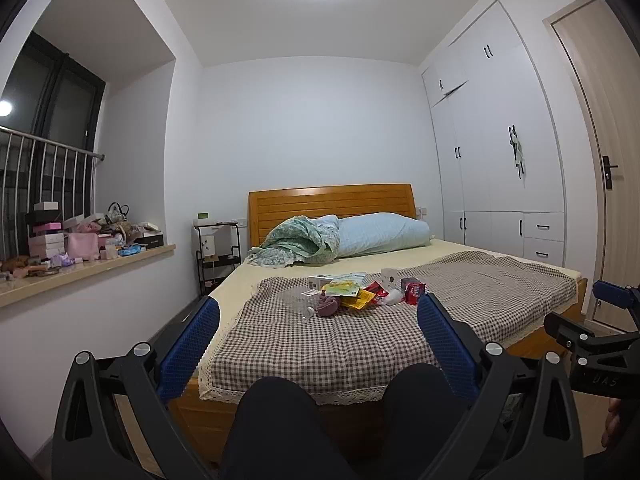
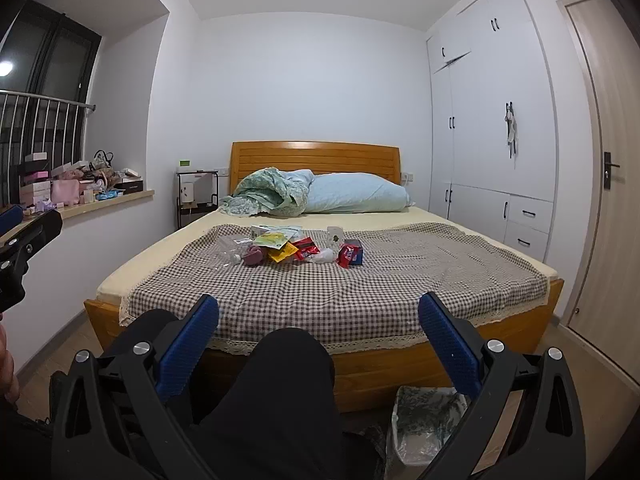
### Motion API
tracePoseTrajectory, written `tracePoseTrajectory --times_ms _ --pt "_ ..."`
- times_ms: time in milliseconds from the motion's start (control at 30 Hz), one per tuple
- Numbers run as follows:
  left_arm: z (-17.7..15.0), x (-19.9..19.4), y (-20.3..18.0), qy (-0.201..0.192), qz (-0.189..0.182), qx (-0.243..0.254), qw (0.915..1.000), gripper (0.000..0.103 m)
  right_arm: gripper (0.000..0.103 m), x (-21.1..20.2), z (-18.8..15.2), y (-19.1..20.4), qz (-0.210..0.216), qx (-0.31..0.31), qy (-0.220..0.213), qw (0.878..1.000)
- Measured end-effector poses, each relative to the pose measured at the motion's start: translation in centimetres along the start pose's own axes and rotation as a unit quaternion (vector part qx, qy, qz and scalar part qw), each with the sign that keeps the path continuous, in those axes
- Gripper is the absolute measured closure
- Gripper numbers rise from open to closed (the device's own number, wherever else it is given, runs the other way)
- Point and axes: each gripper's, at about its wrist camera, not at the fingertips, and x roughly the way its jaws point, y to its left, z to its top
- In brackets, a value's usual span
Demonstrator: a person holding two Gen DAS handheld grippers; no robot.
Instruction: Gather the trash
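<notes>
The left gripper (image 1: 318, 332) is wide open and holds nothing. The right gripper (image 2: 318, 334) is wide open too — nothing sits between its blue fingers (image 2: 187, 346). Both point at a big bed (image 2: 520, 322) with a checked cloth (image 2: 360, 280) on top. The pile of trash (image 2: 296, 246) lies on the cloth in the middle of the frame, well apart from both grippers — wrappers, a red pack and a clear bottle. A lined trash bin (image 2: 428, 420) stands on the floor at the bottom right, by the bed's foot.
</notes>
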Motion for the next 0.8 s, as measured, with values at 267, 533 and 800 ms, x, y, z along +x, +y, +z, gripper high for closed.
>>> tracePoseTrajectory --times_ms 267,533,800 --pt "-0.5 0.9 1.5 0.005 0.003 -0.031 0.9995 0.007 0.007 1.1 0.2 0.7 -0.003 -0.009 0.012 1.000" --pt "-1.5 4.1 3.0 0.037 0.014 -0.049 0.9980 0.007 0.007 3.9 0.1 1.0 0.003 -0.001 0.033 0.999" --pt "-2.5 9.3 3.0 0.026 0.034 -0.007 0.9991 0.007 0.007 7.9 1.1 2.2 0.016 -0.019 0.040 0.999"
